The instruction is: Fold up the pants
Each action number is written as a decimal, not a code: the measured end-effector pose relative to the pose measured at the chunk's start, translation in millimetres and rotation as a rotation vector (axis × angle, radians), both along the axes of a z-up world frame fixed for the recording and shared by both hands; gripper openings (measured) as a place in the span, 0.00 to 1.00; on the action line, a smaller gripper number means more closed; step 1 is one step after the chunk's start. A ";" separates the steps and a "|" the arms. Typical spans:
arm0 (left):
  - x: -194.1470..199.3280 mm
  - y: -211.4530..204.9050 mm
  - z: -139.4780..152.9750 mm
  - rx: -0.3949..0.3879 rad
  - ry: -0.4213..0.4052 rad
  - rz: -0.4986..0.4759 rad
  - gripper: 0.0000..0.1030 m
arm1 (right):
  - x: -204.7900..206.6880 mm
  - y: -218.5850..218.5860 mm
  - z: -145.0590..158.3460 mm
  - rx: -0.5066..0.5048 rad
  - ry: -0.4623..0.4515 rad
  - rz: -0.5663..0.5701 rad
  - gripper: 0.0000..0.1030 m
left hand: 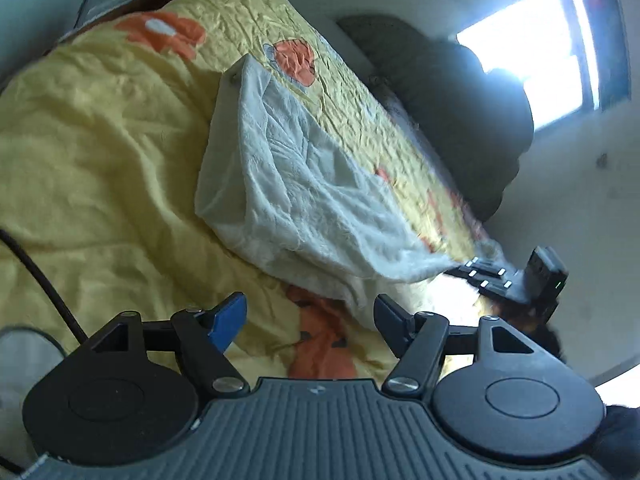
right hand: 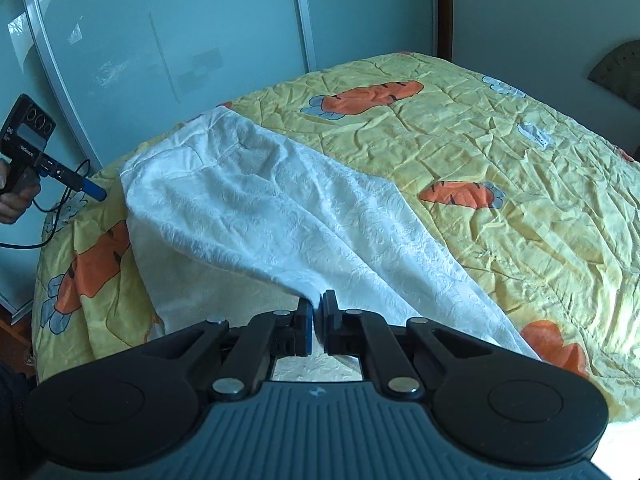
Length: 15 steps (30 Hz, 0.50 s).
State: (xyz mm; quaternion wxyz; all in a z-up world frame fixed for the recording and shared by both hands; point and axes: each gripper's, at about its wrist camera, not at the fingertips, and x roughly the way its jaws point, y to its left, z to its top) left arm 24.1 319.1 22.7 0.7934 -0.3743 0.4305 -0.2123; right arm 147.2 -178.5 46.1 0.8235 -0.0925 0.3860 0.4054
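On a bed's yellow carrot-print quilt (right hand: 460, 152), the right tool (right hand: 317, 316) pinches shut on one end of the white pants (right hand: 280, 208), likely mid-fold, while the left tool (left hand: 310, 320), at nine o'clock, gapes empty and should next grip the waistband.
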 end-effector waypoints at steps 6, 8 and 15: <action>4.3 -5.0 -27.8 -0.266 0.087 0.249 0.70 | -4.1 -1.4 8.4 0.006 -0.010 -0.022 0.04; 9.3 -7.9 -25.7 -0.252 0.087 0.273 0.70 | -6.1 -1.9 11.4 0.004 -0.017 -0.024 0.04; 26.6 -17.1 -12.1 -0.169 0.069 0.310 0.69 | -11.6 -1.5 11.3 0.000 -0.025 -0.039 0.04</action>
